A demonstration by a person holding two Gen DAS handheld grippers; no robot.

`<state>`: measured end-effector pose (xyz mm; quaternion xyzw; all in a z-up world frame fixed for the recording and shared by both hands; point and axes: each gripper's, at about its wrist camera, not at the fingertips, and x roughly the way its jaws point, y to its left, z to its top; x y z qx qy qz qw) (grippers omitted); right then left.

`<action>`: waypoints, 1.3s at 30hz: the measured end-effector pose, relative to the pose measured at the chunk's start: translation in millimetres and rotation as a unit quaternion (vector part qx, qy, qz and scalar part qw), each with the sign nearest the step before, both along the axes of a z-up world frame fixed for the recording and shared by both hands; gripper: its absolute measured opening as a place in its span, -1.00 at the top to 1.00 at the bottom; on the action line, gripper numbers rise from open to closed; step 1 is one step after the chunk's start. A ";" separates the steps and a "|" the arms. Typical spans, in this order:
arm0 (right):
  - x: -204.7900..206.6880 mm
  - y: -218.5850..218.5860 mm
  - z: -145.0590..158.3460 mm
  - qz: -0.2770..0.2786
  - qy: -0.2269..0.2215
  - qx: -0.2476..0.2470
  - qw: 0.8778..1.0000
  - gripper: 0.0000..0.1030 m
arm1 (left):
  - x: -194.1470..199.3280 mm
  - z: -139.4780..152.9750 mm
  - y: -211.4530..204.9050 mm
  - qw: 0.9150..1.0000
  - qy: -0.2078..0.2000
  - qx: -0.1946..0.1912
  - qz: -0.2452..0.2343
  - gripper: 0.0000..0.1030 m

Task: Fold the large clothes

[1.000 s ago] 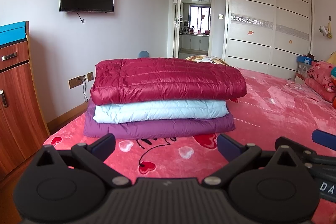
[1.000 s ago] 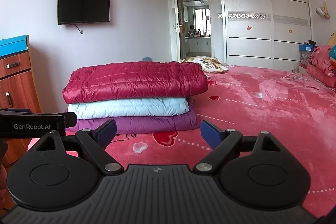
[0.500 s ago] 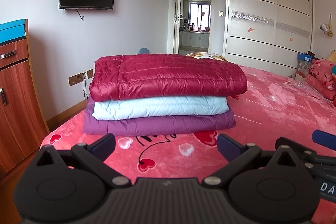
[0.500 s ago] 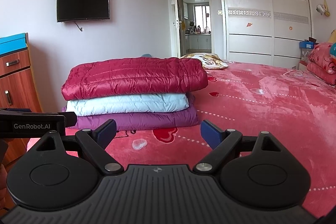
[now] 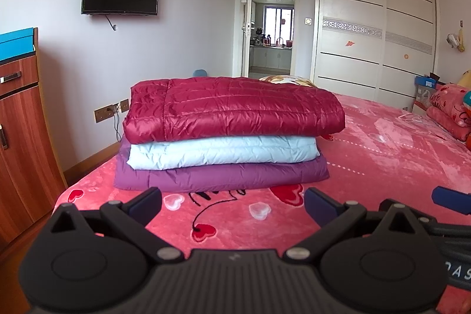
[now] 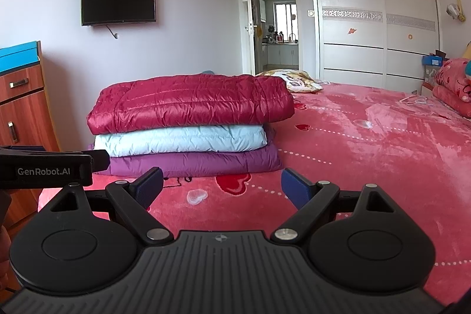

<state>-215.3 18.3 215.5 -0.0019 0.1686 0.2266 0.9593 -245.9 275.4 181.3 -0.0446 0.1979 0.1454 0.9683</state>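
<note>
Three folded down jackets lie stacked near the bed's left edge: a dark red jacket (image 5: 235,108) (image 6: 191,105) on top, a light blue jacket (image 5: 223,150) (image 6: 179,139) in the middle, a purple jacket (image 5: 223,177) (image 6: 194,162) at the bottom. My left gripper (image 5: 232,203) hovers open in front of the stack, apart from it, with nothing between its fingers. My right gripper (image 6: 222,186) is also open and empty, to the right of the left one, short of the stack.
The stack rests on a pink heart-patterned bed cover (image 5: 382,155). A wooden dresser (image 5: 17,131) stands left of the bed. A patterned pillow (image 6: 294,80) lies behind the stack; pink bedding (image 6: 453,87) sits at far right. The wardrobe (image 5: 376,28) and an open doorway (image 5: 270,25) are beyond.
Both views have shifted slightly; the stack now sits a little lower in the frames. Both grippers stay open and the jackets have not moved.
</note>
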 end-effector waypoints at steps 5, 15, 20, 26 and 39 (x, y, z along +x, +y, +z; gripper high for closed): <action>0.9 -0.2 -0.1 0.001 0.001 -0.001 1.000 -1.00 | 0.4 -0.4 0.3 1.000 0.000 0.000 0.001 -0.98; 5.0 -0.5 -3.1 0.004 0.009 -0.004 1.000 -1.00 | 2.5 -2.3 0.8 1.000 0.003 -0.001 0.002 -0.98; 6.6 0.3 -4.2 0.004 0.012 -0.005 1.000 -1.00 | 3.4 -5.2 0.2 1.000 0.005 0.000 0.001 -0.98; 8.1 0.9 -5.6 0.006 0.016 -0.007 1.000 -1.00 | 4.6 -7.5 0.0 1.000 0.005 -0.002 -0.002 -0.98; 13.2 -2.1 -11.5 0.007 0.028 -0.007 1.000 -1.00 | 11.4 -16.2 -1.4 1.000 0.012 0.006 -0.012 -0.98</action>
